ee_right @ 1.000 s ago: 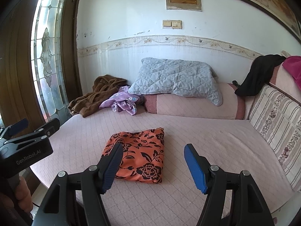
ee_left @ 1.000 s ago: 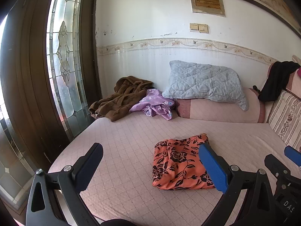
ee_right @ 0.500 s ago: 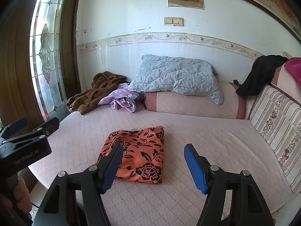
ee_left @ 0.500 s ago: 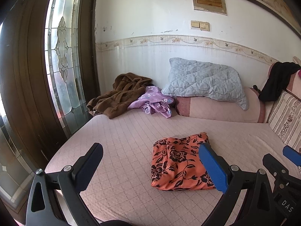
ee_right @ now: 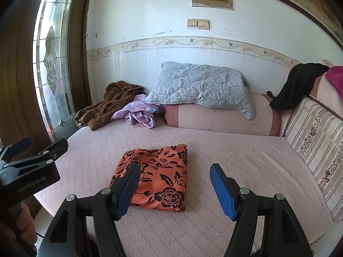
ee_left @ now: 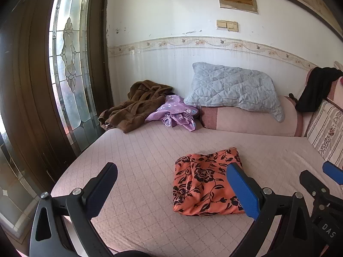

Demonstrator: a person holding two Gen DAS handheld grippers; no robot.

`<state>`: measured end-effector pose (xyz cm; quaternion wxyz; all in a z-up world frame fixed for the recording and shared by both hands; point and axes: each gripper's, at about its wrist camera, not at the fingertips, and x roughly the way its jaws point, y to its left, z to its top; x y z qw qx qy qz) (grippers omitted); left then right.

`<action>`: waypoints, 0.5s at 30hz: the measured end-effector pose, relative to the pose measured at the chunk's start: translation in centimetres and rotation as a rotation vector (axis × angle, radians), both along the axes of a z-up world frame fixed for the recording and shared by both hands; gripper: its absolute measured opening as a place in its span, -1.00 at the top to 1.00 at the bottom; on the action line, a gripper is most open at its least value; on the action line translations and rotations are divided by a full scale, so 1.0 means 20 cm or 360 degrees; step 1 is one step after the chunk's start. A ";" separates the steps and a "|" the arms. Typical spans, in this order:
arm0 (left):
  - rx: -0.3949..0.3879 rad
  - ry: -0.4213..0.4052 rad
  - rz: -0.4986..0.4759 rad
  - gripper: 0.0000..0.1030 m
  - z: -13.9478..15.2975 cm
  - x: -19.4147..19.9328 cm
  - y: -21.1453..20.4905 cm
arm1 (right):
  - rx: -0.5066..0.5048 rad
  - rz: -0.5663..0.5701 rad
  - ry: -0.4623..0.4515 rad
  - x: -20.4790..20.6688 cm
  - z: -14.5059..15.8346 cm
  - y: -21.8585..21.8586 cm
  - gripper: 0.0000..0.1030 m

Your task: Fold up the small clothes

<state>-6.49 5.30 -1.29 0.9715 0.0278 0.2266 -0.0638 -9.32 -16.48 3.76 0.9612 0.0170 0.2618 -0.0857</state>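
Note:
A folded orange garment with black flowers [ee_left: 201, 182] lies on the pink quilted bed [ee_left: 139, 150]; it also shows in the right wrist view [ee_right: 158, 177]. My left gripper [ee_left: 173, 190] is open and empty, held above the bed's near edge, left of the garment. My right gripper [ee_right: 173, 188] is open and empty, held back from the garment's near edge. A crumpled purple flowered garment [ee_left: 175, 113] and a brown robe [ee_left: 137, 107] lie at the far left by the wall; the purple garment also shows in the right wrist view [ee_right: 139, 113].
A grey quilted pillow [ee_right: 201, 87] rests on a pink bolster [ee_right: 220, 117] against the back wall. A black garment [ee_right: 298, 83] hangs over the striped side cushion [ee_right: 317, 139] at right. A stained-glass door [ee_left: 66, 64] stands at left.
Both grippers have drawn back and up a little from the bed; the garment looks slightly farther away. Both stay open and empty. The clothes have not moved.

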 end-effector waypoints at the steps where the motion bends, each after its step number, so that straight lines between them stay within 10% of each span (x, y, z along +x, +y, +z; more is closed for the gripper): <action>1: 0.0008 -0.0001 0.0001 -0.97 0.00 0.00 0.00 | 0.0001 0.0002 0.0004 0.01 -0.01 0.00 -0.38; 15: 0.0015 -0.0003 0.0055 -0.97 0.02 0.01 0.07 | -0.0026 0.0068 0.0045 0.04 -0.06 0.08 -0.38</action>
